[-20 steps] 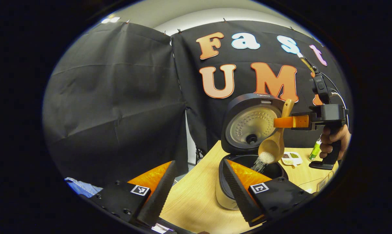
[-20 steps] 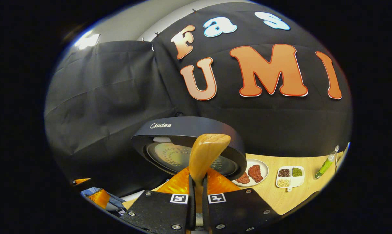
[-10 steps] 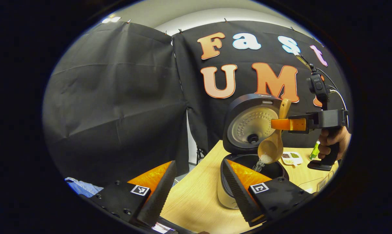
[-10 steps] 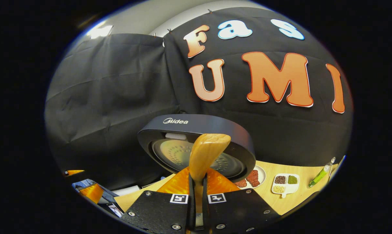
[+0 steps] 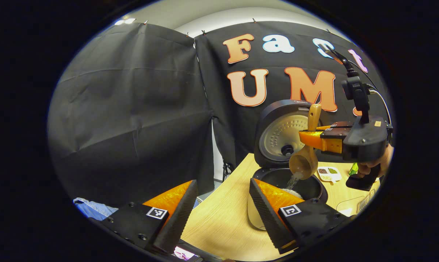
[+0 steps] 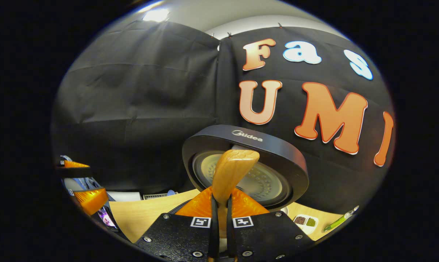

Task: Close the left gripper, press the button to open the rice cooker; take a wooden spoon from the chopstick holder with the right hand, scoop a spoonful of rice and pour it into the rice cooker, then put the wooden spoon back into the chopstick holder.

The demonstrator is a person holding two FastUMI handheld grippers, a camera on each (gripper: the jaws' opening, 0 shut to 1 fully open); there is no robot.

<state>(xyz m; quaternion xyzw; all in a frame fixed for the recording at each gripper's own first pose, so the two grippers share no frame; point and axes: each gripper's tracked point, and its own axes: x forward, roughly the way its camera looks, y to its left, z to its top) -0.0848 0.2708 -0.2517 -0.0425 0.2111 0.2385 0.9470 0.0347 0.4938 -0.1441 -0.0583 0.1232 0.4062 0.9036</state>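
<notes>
overhead, right claw (image 5: 315, 137) clamps wooden spoon (image 5: 306, 153), tipping rice into rice cooker (image 5: 288, 182); left claw (image 5: 223, 207) gapes empty.

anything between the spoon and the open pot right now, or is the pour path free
Nothing visible blocks it. In the left gripper view the wooden spoon, held by the right gripper, hangs tipped over the rice cooker pot, with rice falling straight in. The lid stands raised behind.
</notes>
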